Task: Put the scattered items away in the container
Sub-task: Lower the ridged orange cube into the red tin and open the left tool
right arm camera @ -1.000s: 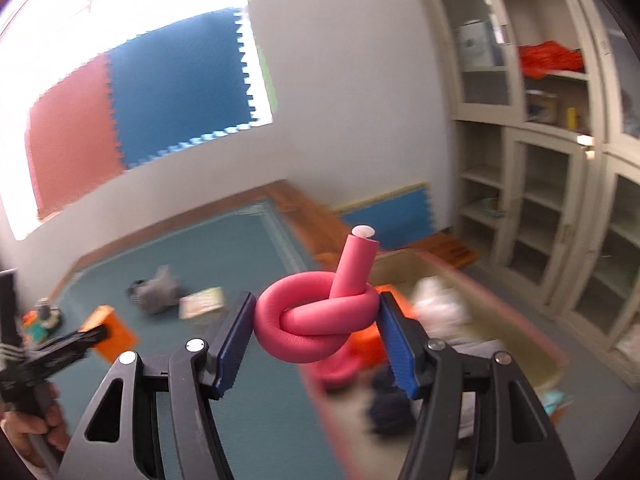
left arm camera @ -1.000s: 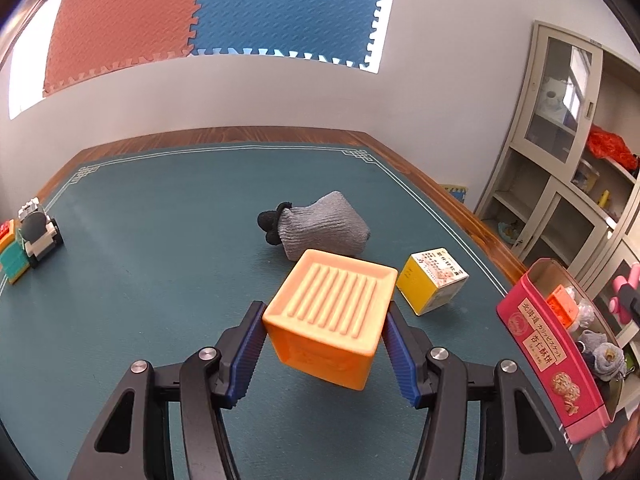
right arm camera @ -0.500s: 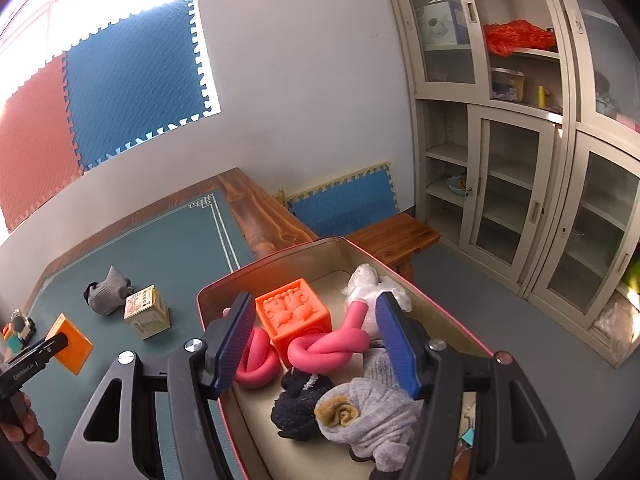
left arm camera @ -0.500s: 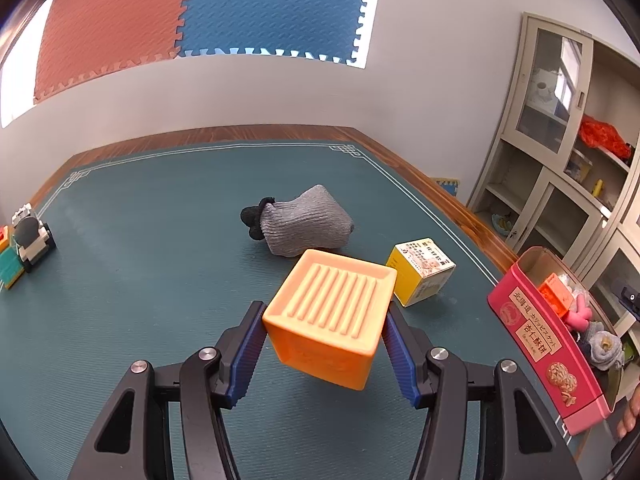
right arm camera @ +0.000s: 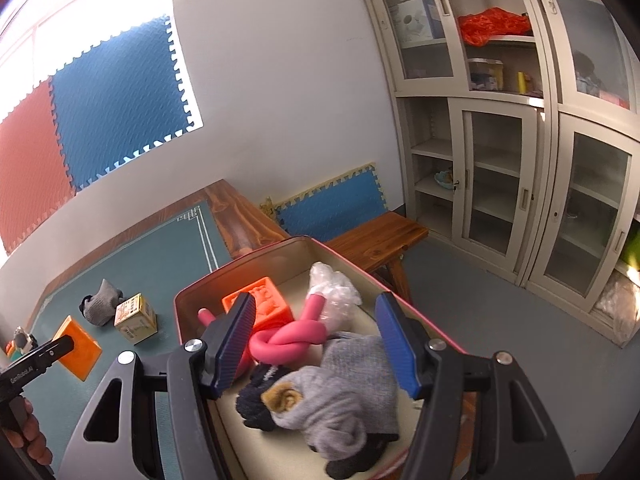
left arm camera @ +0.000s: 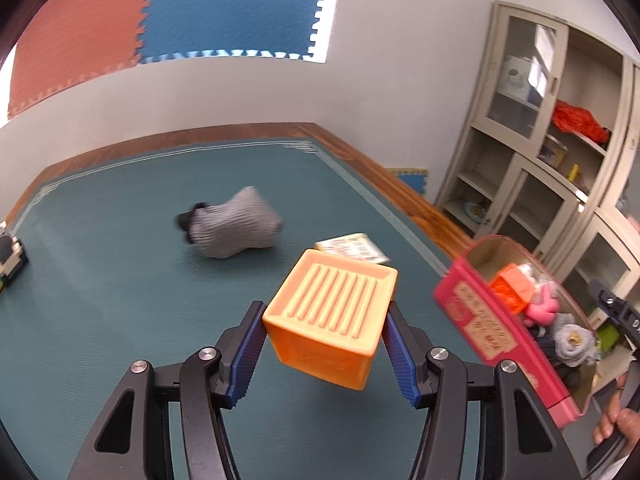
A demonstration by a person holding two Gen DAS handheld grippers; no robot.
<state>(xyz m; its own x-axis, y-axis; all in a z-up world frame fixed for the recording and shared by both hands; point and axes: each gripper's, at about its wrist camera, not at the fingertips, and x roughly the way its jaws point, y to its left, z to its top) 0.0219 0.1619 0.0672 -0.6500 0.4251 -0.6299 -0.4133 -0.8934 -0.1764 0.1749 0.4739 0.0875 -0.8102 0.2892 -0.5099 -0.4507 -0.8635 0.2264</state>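
Holding pink knotted tube [right arm camera: 286, 342], orange block [right arm camera: 262, 306], grey socks [right arm camera: 340, 392]: red container [right arm camera: 224, 270]

Left gripper [left arm camera: 325, 347] — blue ribbed fingers [left arm camera: 243, 350] clamped on opposite sides of the orange block [left arm camera: 334, 314], which is carried above the surface and tilted. Right gripper [right arm camera: 316, 345] — jaws spread wide, nothing between them, pointed down over the container [right arm camera: 188, 322]. A bare hand [right arm camera: 30, 436] grips the left tool's handle, low in the right wrist view.
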